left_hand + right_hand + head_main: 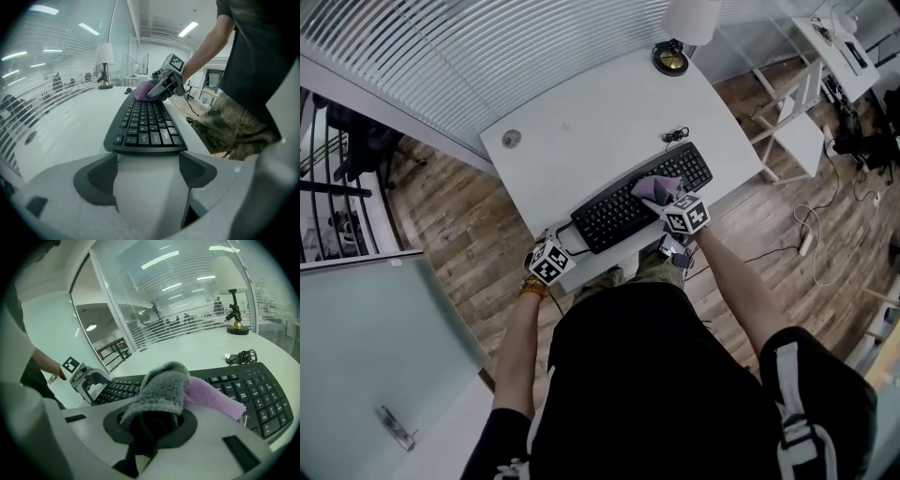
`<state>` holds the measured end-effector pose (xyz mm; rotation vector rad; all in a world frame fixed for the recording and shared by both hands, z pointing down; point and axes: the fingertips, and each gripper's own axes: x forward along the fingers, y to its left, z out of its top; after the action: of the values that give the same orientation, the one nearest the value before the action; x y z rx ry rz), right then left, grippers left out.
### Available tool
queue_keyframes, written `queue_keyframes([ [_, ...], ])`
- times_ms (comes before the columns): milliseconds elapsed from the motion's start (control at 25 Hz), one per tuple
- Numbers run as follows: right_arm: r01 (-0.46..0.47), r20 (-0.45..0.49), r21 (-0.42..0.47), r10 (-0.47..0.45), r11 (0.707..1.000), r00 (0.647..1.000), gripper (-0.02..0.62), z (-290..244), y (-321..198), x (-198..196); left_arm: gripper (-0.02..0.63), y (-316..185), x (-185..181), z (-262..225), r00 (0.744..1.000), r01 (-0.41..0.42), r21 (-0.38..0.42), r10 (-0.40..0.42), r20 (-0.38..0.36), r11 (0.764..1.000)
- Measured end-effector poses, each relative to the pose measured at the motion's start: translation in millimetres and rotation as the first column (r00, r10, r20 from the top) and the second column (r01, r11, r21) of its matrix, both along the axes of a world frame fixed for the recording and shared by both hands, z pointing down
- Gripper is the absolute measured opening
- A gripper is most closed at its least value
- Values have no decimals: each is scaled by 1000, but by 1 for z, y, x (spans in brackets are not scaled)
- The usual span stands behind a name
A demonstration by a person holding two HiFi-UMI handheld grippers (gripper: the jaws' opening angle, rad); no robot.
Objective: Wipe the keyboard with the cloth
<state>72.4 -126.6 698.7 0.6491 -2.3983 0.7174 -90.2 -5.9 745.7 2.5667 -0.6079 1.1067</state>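
A black keyboard lies flat, slantwise, near the front edge of the desk; a bunched cloth (purple and grey) rests on its right half.

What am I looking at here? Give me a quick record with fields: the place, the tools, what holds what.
Surface: white desk
Main item: black keyboard
Right hand-held gripper: shut on the purple-grey cloth, which rests on the keys
Left hand-held gripper: open, empty, at the keyboard's left end
Also there: lamp, coiled cable
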Motion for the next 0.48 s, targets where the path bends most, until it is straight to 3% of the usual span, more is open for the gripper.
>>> queue_keyframes([
  [480,80,-12,-1,-80,997,997,58,-1,14,-16,407,1,-1,-1,1000,0,0,0,-4,1000],
])
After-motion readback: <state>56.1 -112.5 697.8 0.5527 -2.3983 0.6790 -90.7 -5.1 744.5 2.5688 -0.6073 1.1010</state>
